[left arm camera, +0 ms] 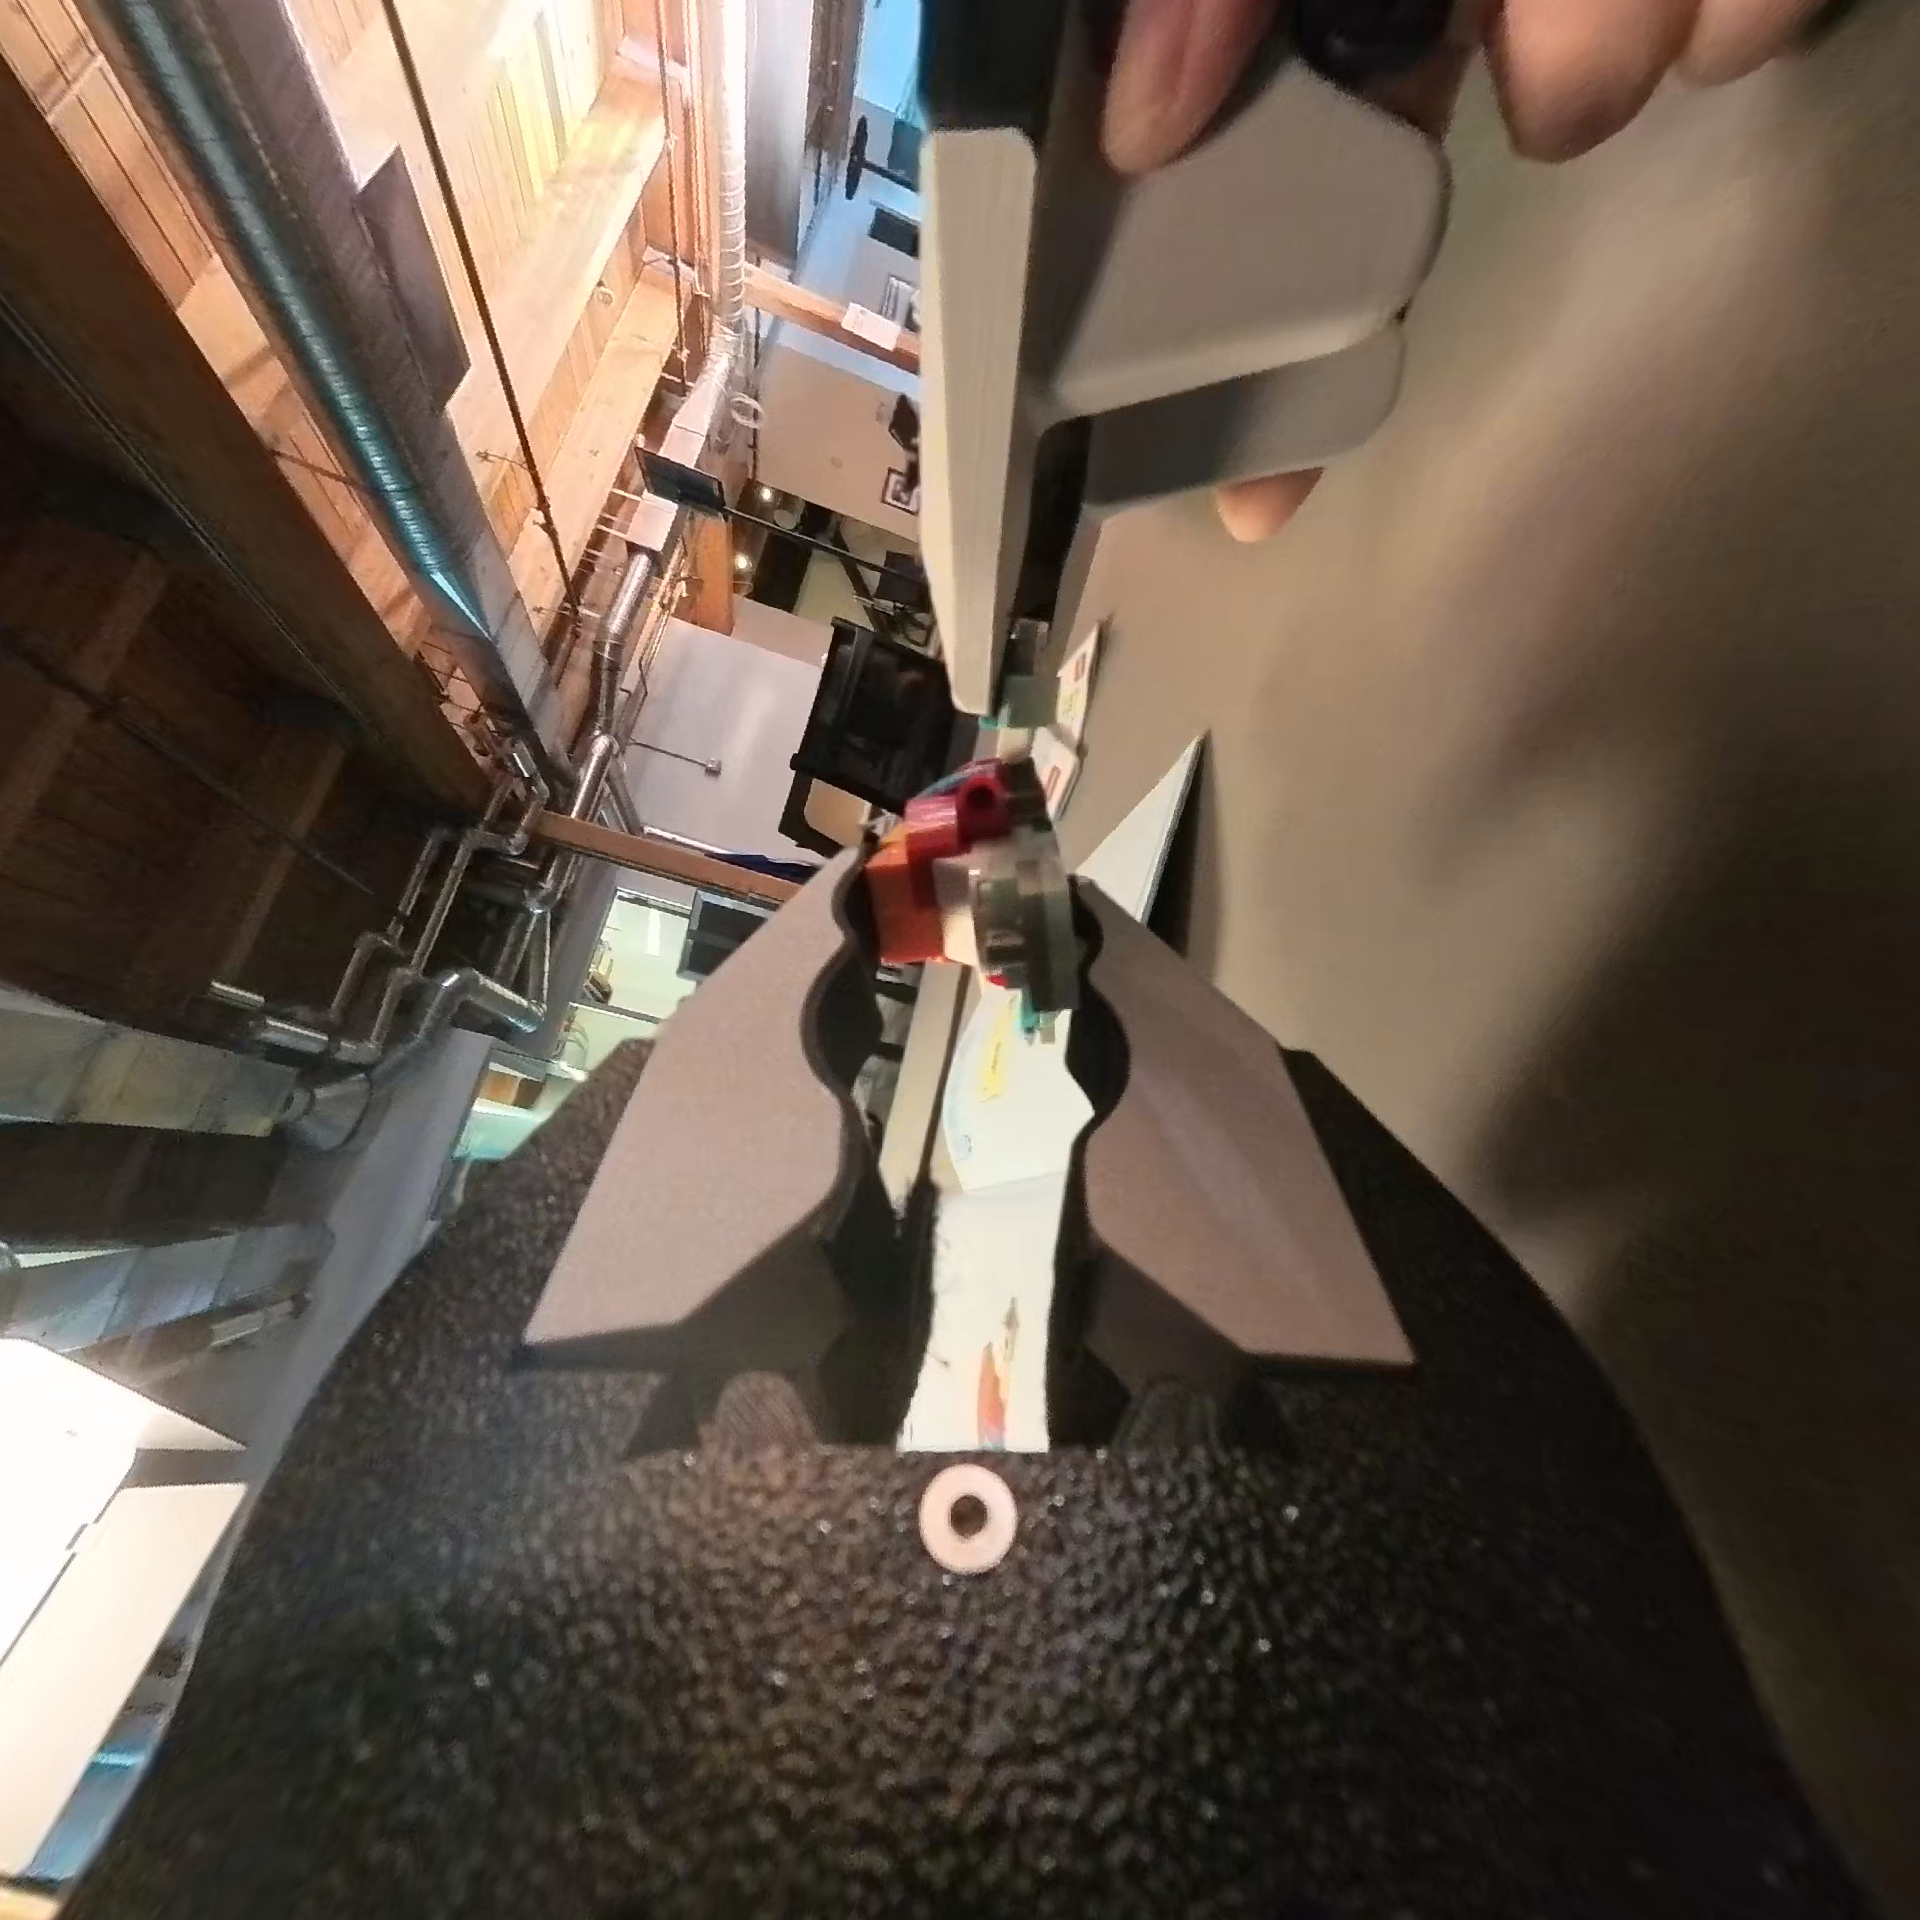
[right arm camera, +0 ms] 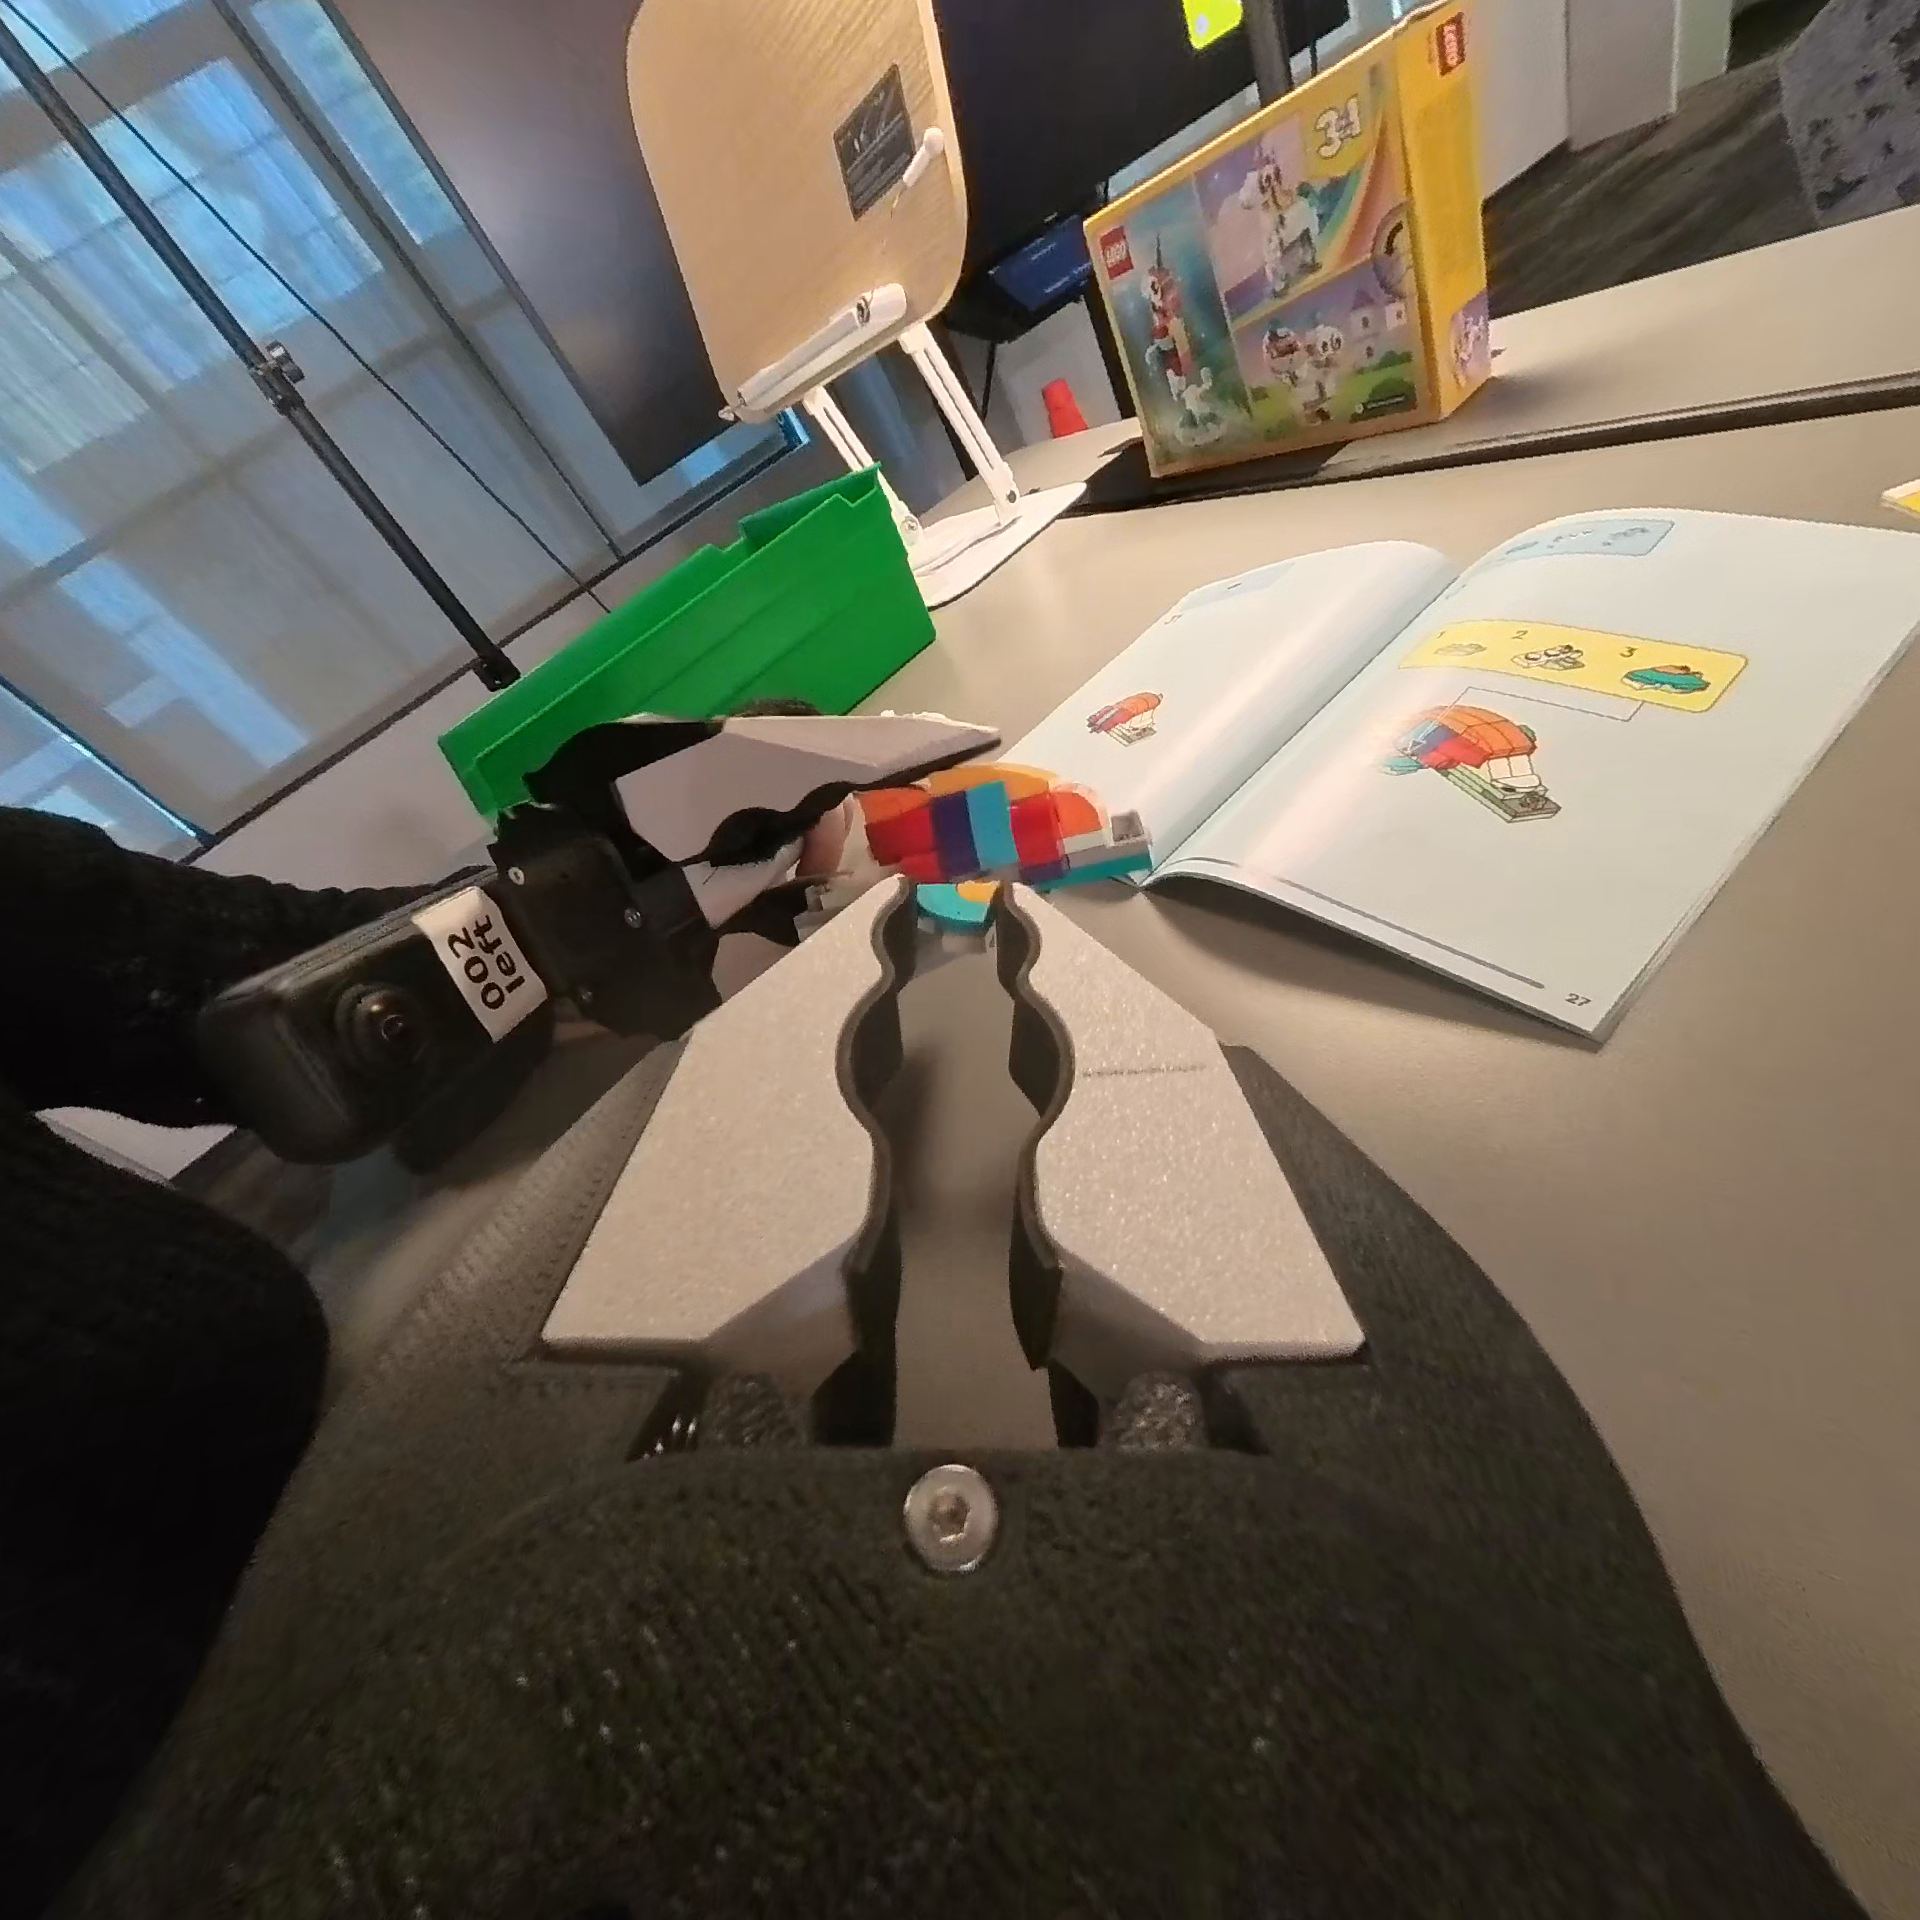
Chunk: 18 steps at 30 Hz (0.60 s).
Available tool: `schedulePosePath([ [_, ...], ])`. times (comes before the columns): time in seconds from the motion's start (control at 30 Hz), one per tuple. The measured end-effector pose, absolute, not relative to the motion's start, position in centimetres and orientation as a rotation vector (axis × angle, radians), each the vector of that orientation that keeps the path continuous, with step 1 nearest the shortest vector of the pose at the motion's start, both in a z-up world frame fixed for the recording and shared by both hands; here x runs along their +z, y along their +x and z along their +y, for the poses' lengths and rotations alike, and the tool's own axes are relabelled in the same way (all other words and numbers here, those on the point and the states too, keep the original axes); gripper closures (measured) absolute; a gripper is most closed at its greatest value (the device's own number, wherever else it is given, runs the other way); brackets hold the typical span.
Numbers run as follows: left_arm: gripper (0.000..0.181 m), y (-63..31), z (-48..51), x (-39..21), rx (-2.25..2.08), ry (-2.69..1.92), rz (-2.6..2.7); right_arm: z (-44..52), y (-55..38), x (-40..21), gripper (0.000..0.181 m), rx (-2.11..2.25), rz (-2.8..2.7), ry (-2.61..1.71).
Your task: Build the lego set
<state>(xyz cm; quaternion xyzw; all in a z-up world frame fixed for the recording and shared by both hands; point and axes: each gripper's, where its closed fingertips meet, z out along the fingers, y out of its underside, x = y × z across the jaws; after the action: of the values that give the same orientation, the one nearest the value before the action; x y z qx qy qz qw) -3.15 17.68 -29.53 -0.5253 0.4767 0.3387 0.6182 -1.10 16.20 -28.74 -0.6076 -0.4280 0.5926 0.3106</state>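
Lego model: in the left wrist view, the small multicoloured build [left arm camera: 971,894] is sitting at the centre of the frame, pinched between the tips of the left gripper [left arm camera: 966,914]; orange, dark red, white and grey bricks are showing.
Left gripper: its two grey fingers [left arm camera: 727,1091] are converging from the lower frame and clamping on the model.
Right gripper, left wrist view: it [left arm camera: 1013,696] is reaching down from the upper centre of the frame, tips just above the model; I cannot tell here how its jaws are standing.
Hand: bare fingertips [left arm camera: 1164,94] are wrapping around the right gripper's body at the top edge.
Table, left wrist view: the grey surface [left arm camera: 1455,831] is filling the right side, tilted on end.

Lego model, right wrist view: the balloon-shaped build [right arm camera: 987,831] is hovering in the centre, above the table [right arm camera: 1558,1247].
Right gripper: its fingers are standing slightly parted, and the tips [right arm camera: 961,914] are closing around a teal and orange piece [right arm camera: 954,906] just under the model.
Left gripper, right wrist view: it [right arm camera: 831,821] is coming in from the left, holding the model's left end.
Sleeve: a black sleeve [right arm camera: 125,935] is occupying the left edge.
Instruction booklet: it [right arm camera: 1455,748] is lying open at right centre, beside the model.
Green bin: it [right arm camera: 707,644] is resting left of centre, behind the left gripper.
Set box: the yellow box [right arm camera: 1299,270] is standing upright at upper right.
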Motion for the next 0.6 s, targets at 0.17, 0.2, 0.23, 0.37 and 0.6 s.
schedulePosePath([
  [0.17, 0.150, -3.17, 17.60, -29.59, 0.791, -1.204, 1.105, 16.12, -1.09, -28.81, 0.167, 1.580, -1.137, -1.612],
  [0.2, 0.150, -3.16, 17.59, -29.60, 0.788, -1.205, 1.105, 16.12, -1.08, -28.82, 0.167, 1.583, -1.137, -1.614],
  [0.23, 0.150, -3.15, 17.57, -29.62, 0.781, -1.207, 1.105, 16.09, -1.08, -28.85, 0.167, 1.588, -1.139, -1.615],
  [0.37, 0.150, -3.04, 17.52, -29.67, 0.766, -1.212, 1.102, 16.05, -0.96, -28.85, 0.167, 1.617, -1.142, -1.621],
  [0.6, 0.150, -2.97, 17.39, -29.72, 0.762, -1.204, 1.113, 15.94, -0.88, -28.93, 0.167, 1.642, -1.151, -1.630],
])
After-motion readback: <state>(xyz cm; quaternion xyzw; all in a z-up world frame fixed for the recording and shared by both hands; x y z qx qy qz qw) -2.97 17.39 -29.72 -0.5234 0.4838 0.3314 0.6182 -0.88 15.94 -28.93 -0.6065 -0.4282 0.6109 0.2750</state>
